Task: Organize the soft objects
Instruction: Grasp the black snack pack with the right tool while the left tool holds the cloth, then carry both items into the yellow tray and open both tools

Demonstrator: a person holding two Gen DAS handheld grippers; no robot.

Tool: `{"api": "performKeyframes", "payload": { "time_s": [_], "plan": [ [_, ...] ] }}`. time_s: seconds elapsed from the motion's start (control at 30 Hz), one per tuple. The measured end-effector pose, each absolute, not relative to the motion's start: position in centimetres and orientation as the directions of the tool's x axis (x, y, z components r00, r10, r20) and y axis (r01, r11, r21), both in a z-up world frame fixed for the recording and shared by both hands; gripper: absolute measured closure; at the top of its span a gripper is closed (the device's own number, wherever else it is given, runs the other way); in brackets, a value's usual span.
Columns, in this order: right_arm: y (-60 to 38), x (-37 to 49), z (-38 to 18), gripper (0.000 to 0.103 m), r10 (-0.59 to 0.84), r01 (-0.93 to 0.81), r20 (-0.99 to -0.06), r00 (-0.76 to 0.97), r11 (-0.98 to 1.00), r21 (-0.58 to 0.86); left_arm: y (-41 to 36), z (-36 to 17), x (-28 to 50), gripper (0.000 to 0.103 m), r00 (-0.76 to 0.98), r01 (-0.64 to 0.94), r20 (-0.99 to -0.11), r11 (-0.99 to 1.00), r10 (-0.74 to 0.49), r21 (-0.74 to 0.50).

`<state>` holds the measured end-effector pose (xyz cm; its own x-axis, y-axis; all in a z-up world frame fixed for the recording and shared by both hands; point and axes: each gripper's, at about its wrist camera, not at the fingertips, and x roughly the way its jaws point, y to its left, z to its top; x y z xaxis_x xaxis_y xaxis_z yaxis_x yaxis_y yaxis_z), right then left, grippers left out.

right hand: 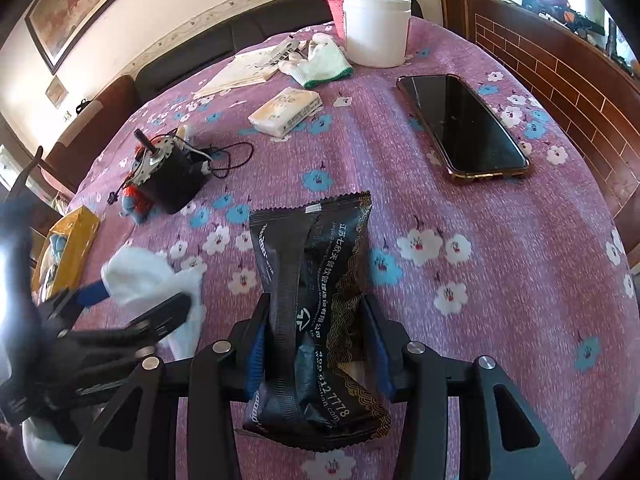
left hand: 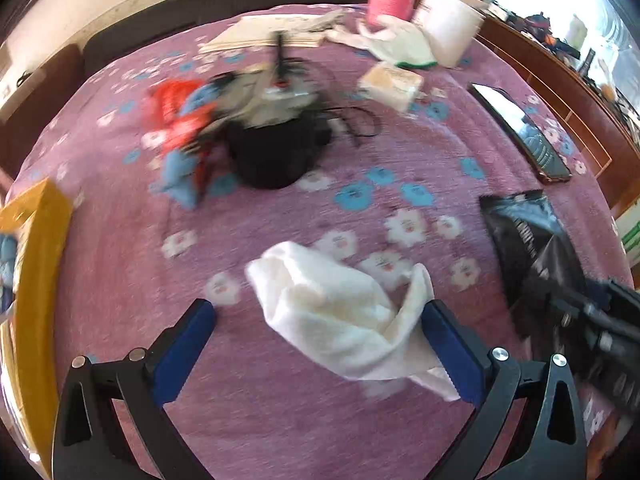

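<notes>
A white cloth (left hand: 332, 312) lies crumpled on the purple flowered tablecloth (left hand: 280, 420) between the wide-open fingers of my left gripper (left hand: 320, 316). One fold leans on the right blue pad (left hand: 448, 340), and the left pad stands clear of it. My right gripper (right hand: 316, 312) is shut on a black foil packet (right hand: 312, 248), whose middle is pinched narrow between the pads. The left wrist view shows that packet (left hand: 524, 232) at the right edge. My left gripper (right hand: 120, 304) and the cloth (right hand: 140, 276) appear at the left of the right wrist view.
A yellow box (right hand: 70, 244) sits at the table's left edge. Farther back are a small red and blue plush toy (right hand: 134, 200), a black motor with wires (right hand: 172, 172), a tissue pack (right hand: 286, 110), a glove (right hand: 320, 64), a white jar (right hand: 376, 28) and a phone (right hand: 460, 124).
</notes>
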<state>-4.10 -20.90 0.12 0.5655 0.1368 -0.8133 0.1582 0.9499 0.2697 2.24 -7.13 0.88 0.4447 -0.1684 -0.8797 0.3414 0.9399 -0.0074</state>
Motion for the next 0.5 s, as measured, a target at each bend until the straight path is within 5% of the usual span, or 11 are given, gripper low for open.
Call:
{"api": "performKeyframes", "payload": {
  "time_s": [0.03, 0.1, 0.17, 0.5],
  "plan": [
    [-20.9, -4.4, 0.1, 0.056, 0.136, 0.160, -0.812, 0.568, 0.949, 0.270, -7.8, 0.9, 2.3, 0.001, 0.435, 0.354, -0.884, 0.935, -0.170, -0.005],
    [-20.6, -4.2, 0.0, 0.056, 0.138, 0.165, -0.812, 0.567, 0.947, 0.276, -8.0, 1.3, 1.8, 0.028, 0.445, 0.373, -0.876, 0.928, -0.187, -0.009],
    [-20.5, -4.5, 0.1, 0.056, 0.152, 0.161, -0.809, 0.568, 0.943, 0.291, -7.5, 2.2, 1.0, 0.090, 0.424, 0.409, -0.868, 0.910, -0.260, -0.073],
    [-16.6, -5.5, 3.5, 0.058, 0.196, 0.060, -0.764, 0.615, 0.954, 0.293, 2.7, 6.9, -2.9, 0.090, 0.458, 0.359, -0.750, 0.871, -0.478, -0.336]
  ]
}}
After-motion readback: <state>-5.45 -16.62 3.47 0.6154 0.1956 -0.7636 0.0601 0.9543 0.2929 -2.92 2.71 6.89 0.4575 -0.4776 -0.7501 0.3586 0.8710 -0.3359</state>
